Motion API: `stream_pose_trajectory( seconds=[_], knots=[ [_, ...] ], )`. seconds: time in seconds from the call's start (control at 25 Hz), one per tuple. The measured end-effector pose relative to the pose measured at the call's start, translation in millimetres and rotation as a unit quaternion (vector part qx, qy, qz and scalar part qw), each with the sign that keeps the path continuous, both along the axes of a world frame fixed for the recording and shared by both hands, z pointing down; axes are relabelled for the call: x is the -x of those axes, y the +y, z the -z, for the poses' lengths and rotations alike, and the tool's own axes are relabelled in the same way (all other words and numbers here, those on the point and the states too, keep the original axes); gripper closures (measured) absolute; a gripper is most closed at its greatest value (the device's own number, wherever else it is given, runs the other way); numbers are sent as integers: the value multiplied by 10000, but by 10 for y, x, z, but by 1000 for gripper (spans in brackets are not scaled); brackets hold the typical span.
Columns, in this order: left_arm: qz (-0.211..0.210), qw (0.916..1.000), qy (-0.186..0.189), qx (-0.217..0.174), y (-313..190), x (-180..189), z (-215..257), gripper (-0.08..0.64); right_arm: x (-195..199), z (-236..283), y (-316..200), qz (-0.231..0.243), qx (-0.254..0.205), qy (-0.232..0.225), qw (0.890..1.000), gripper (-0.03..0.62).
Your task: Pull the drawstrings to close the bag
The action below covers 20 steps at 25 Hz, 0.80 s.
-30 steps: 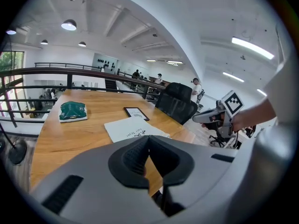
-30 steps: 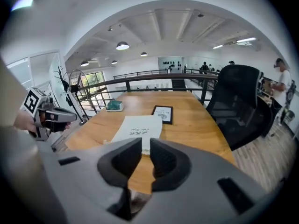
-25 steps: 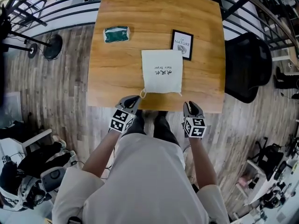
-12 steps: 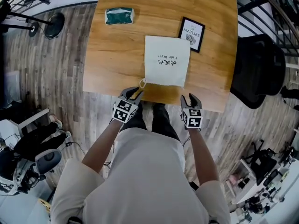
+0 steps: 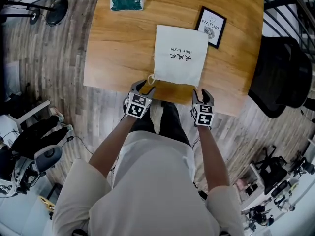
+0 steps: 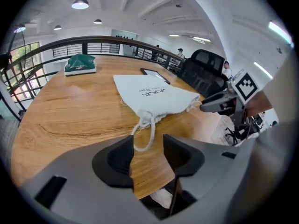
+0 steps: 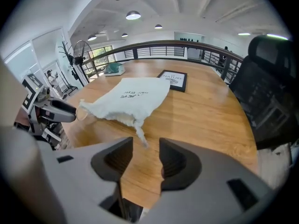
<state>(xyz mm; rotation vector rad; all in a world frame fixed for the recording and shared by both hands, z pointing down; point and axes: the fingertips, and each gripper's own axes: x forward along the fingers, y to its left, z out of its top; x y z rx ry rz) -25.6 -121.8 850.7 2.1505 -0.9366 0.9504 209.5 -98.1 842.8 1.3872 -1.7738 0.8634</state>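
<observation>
A white drawstring bag [image 5: 180,55] with black print lies flat on the wooden table [image 5: 115,58], its mouth toward the near edge. Its left cord loop [image 6: 145,133] sticks out at the bag's near left corner, just ahead of my left gripper [image 5: 143,88] and in line with the gap of its jaws. The short right cord [image 7: 140,133] lies in front of my right gripper [image 5: 203,95]. Both grippers hang over the table's near edge, and their jaws have just been opening. Both stand open, and nothing is pressed between the pads.
A green packet [image 5: 127,0] lies at the table's far left, and a framed picture [image 5: 213,27] sits beside the bag's far right corner. A black office chair [image 5: 285,73] stands right of the table. A railing runs behind the table.
Both grippers have come down and forward from in front of the table to its near edge, at the bag's two cords. Their jaws stand wider apart than before.
</observation>
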Motion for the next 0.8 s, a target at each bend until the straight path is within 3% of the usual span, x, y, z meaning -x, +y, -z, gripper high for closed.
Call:
stream_pose_trajectory(
  seconds=[0.36,0.8],
  knots=[
    [325,9985,-381,-220,-17,-82,-179,368,-25,-118,-96,-492,-175,-23,9986,433],
    [629,9965,-459,-317,-83,-101,-279,376,-83,-137,-225,-817,-503,124,9953,490]
  ],
)
